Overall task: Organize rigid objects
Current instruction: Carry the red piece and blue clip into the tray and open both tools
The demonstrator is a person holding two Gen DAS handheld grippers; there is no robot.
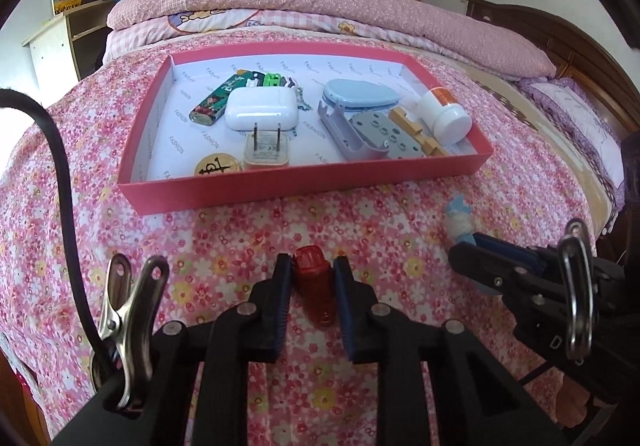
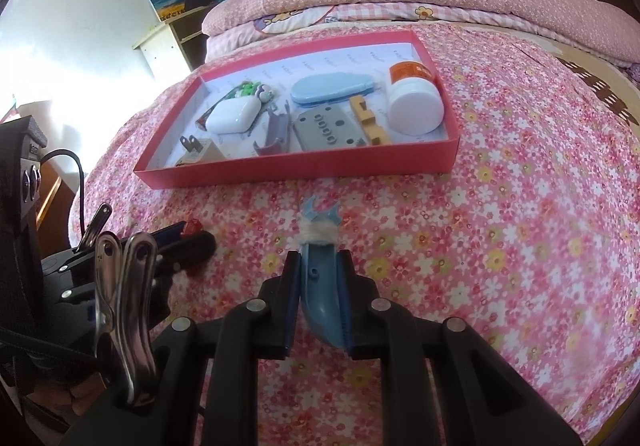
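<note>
Most of the sorting looks done: the pink tray [image 1: 304,182] on the floral bedspread [image 1: 400,238] already holds the white case [image 1: 260,111], plug [image 1: 266,154], grey plate [image 1: 384,134], blue case [image 1: 360,96], white bottle [image 1: 446,114] and more. Your left gripper [image 1: 313,274] pinches the small red piece [image 1: 313,286], the tray lying at its 12 o'clock. Your right gripper [image 2: 319,270] pinches the blue figurine [image 2: 322,278], tray at 12; both, I judge, remain to be carried in.
</note>
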